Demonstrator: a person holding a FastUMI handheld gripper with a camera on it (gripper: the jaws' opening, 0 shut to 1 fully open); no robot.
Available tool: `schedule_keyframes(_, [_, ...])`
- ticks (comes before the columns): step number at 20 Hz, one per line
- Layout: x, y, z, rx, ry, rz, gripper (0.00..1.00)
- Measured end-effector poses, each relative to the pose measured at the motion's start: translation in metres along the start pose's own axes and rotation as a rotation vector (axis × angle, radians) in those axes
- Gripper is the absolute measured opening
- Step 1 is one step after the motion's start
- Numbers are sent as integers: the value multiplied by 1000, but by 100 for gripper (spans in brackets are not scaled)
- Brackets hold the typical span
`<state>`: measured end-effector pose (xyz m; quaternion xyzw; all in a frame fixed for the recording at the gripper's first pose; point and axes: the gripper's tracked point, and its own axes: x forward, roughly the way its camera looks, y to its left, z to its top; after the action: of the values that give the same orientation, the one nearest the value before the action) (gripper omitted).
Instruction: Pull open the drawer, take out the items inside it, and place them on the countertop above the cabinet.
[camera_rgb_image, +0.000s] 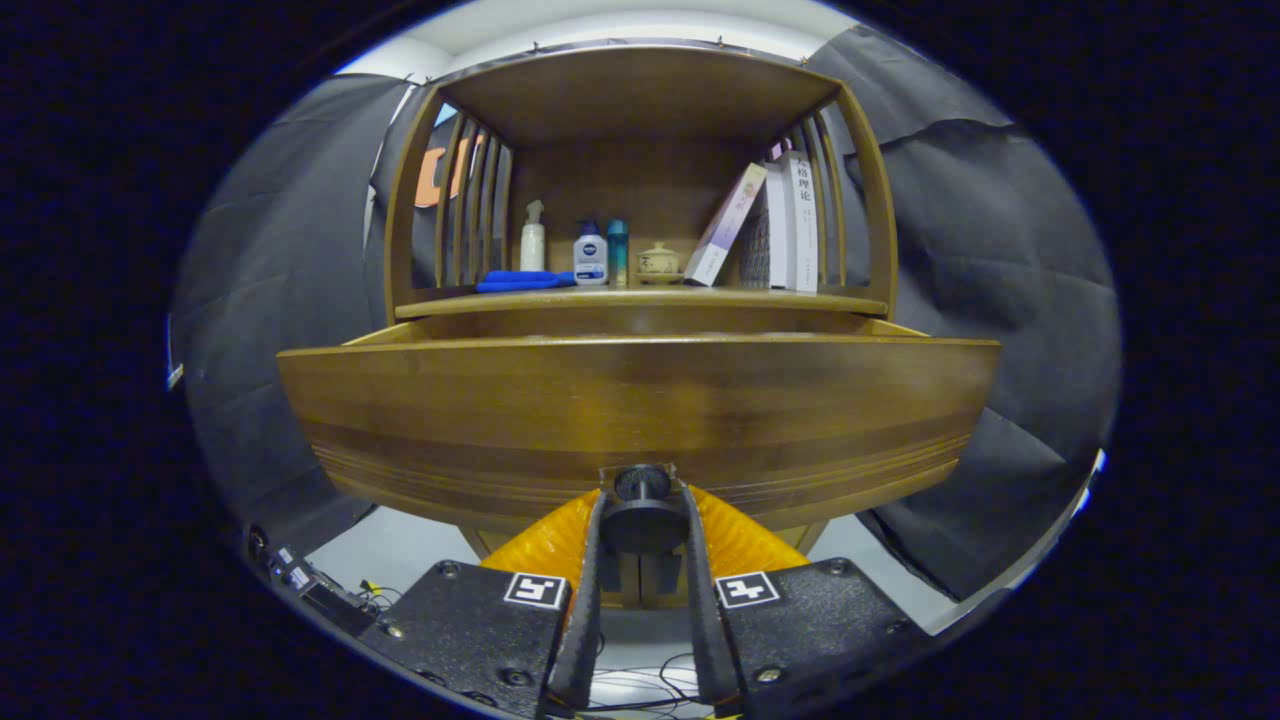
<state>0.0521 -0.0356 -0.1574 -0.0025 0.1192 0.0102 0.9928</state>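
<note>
The wooden drawer (640, 410) stands pulled out from the cabinet, its broad front panel close before me. A dark round knob (642, 510) sticks out from the lower middle of that panel. My gripper (643, 515) is shut on the knob, one finger pressing each side of it. The drawer's inside is hidden behind its front panel, so I cannot see any items in it. Above the drawer runs the countertop (640, 298) of the cabinet.
On the countertop stand a blue cloth (522, 281), a white spray bottle (533, 238), a white lotion bottle (590, 255), a teal can (618, 250), a small lidded cup (658, 261) and leaning books (770, 225). Cables (330, 595) lie on the floor.
</note>
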Motion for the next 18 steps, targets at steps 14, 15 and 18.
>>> schedule_keyframes(14, [-52, 8, -24, 21, 21, 27, 41])
schedule_keyframes(15, [-51, 8, -24, 10, 26, 24, 41])
schedule_keyframes(18, [-52, 4, -25, -6, 37, 15, 52])
